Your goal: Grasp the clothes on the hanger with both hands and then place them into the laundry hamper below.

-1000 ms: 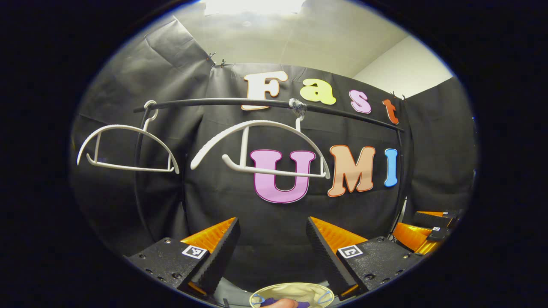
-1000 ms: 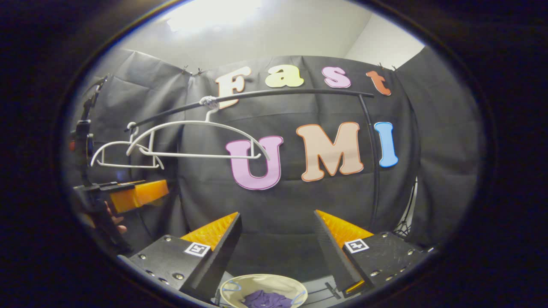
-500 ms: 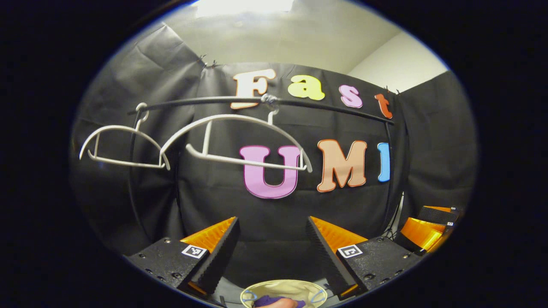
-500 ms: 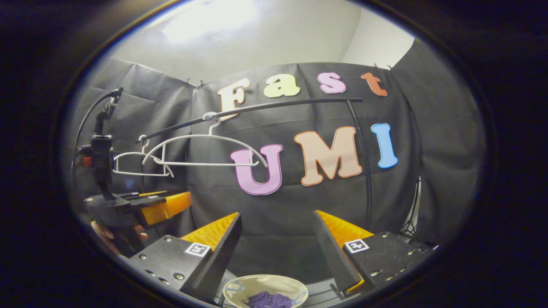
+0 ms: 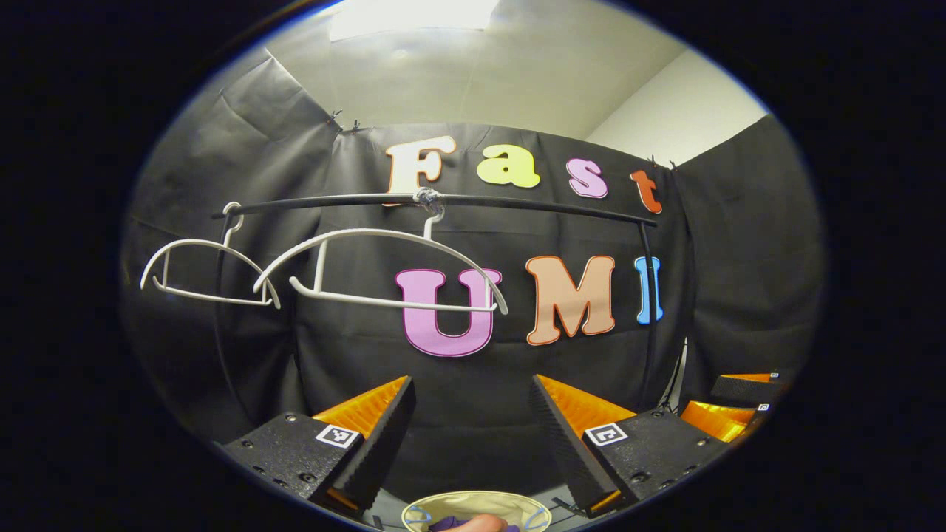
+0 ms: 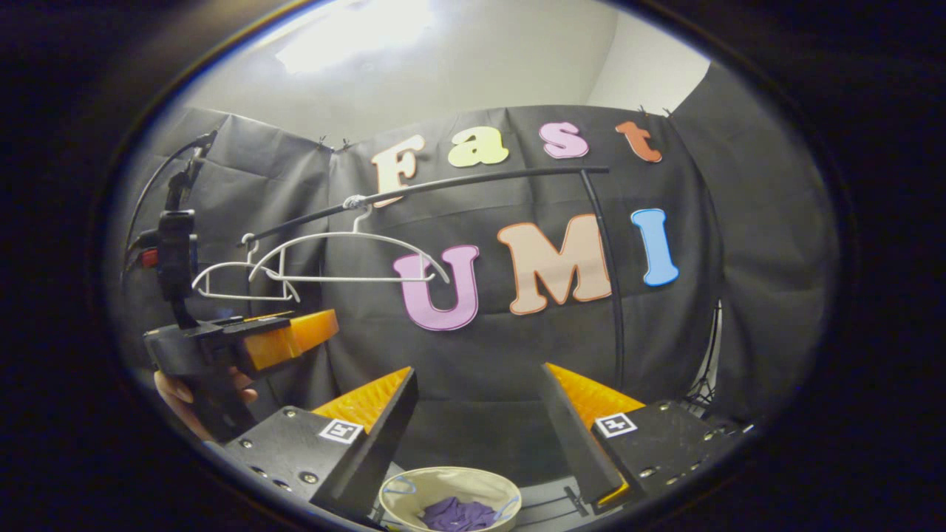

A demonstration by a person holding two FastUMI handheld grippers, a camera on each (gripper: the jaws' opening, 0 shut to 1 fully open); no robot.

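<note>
Our left gripper (image 5: pixel 471 421) has its fingers spread apart on nothing, and our right gripper (image 6: pixel 477 417) is the same. Below them the purple clothes (image 6: pixel 458 513) lie in the laundry hamper (image 6: pixel 403 493). Beyond, two bare white hangers (image 5: pixel 384 270) hang from the black rail (image 5: pixel 517 203).

At the bottom of the frame the right gripper (image 6: pixel 477 399) has its fingers spread wide with nothing between them. Below the gap, at bottom centre, a hamper (image 6: pixel 403 488) holds purple clothes (image 6: pixel 457 513). At centre left two bare white hangers (image 6: pixel 347 251) hang on a black rail (image 6: pixel 473 179). At lower left a hand (image 6: pixel 185 391) holds the other gripper (image 6: pixel 292 341).
</note>
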